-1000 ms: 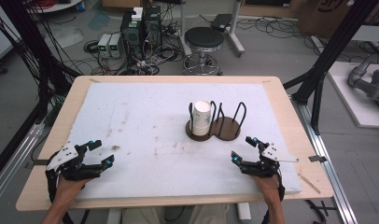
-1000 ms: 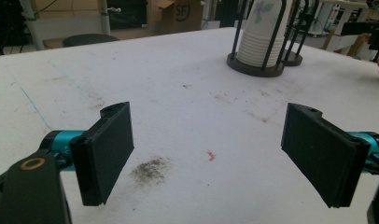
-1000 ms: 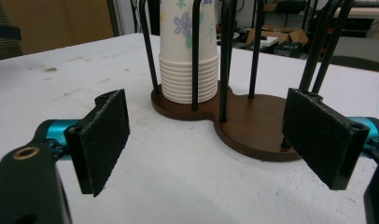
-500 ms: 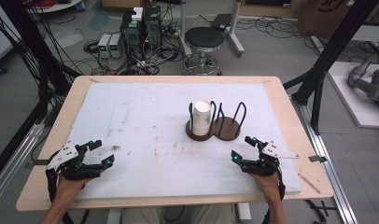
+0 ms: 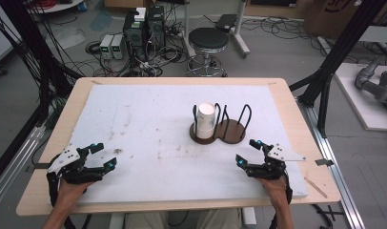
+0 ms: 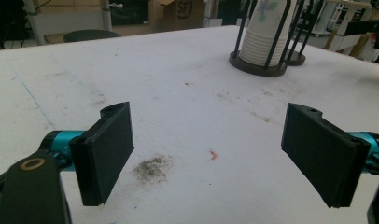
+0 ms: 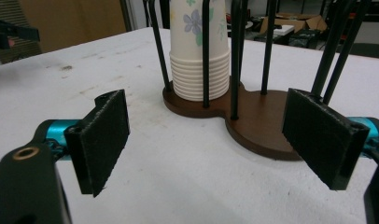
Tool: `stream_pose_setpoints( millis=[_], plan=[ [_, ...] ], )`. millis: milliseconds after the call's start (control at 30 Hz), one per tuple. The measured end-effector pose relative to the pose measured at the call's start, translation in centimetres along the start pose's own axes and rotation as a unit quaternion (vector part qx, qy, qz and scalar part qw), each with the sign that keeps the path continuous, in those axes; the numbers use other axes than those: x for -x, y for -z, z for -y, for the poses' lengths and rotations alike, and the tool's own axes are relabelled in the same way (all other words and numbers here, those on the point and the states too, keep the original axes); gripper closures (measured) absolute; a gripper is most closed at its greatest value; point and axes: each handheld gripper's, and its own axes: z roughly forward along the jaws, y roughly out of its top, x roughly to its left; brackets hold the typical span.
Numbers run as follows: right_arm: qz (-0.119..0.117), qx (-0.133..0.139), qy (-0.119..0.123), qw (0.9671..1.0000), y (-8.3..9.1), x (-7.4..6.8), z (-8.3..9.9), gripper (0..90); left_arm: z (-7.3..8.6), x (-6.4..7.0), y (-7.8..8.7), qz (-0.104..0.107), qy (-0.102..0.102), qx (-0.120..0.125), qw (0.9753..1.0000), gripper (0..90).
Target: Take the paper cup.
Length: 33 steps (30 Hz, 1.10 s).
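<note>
While both tongs gape empty over the bench [image 5: 148, 129], the cup stack [image 7: 197, 51] stands just ahead of the right tongs [image 7: 206, 140], well apart from the left tongs [image 6: 211, 149].

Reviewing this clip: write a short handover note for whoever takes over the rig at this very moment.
Left gripper: open, holding nothing, near the table's near-left edge.
Right gripper: open, holding nothing, just short of the cup holder, pointed at it.
Stack of paper cups: upright in the holder's left ring; the right ring is vacant.
Done: nothing gripped or moved out.
Left: probably close in and take a cup from the stack.
</note>
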Motion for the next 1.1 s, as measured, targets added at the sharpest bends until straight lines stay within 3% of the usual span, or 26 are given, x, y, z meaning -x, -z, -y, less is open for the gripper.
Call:
stream_pose_setpoints(
  millis=[200, 500, 533, 833, 1100],
  plan=[
    [-0.002, -0.012, 0.01, 0.9999, 1.0, 0.3, -2.2, 15.5, 0.0, 0.0, 0.0, 0.0, 0.002, 0.001, 1.0, 16.7],
    [0.0, -0.033, 0.033, 0.9989, 1.9, 1.5, -7.6, 15.5, 0.0, 0.0, 0.0, 0.0, 0.002, -0.001, 1.0, 16.7],
    [0.0, -0.033, 0.033, 0.9989, 1.9, 1.5, -7.6, 15.5, 0.0, 0.0, 0.0, 0.0, 0.002, -0.001, 1.0, 16.7],
    [-0.012, -0.062, 0.074, 0.9952, 0.2, 1.9, -13.8, 15.5, 0.0, -0.1, -0.1, 0.0, 0.002, -0.002, 1.0, 16.7],
    [-0.015, -0.095, 0.097, 0.9907, -1.5, 2.0, -16.6, 15.5, 0.0, 0.0, -0.1, 0.001, 0.0, -0.003, 1.0, 16.8]
  ],
)
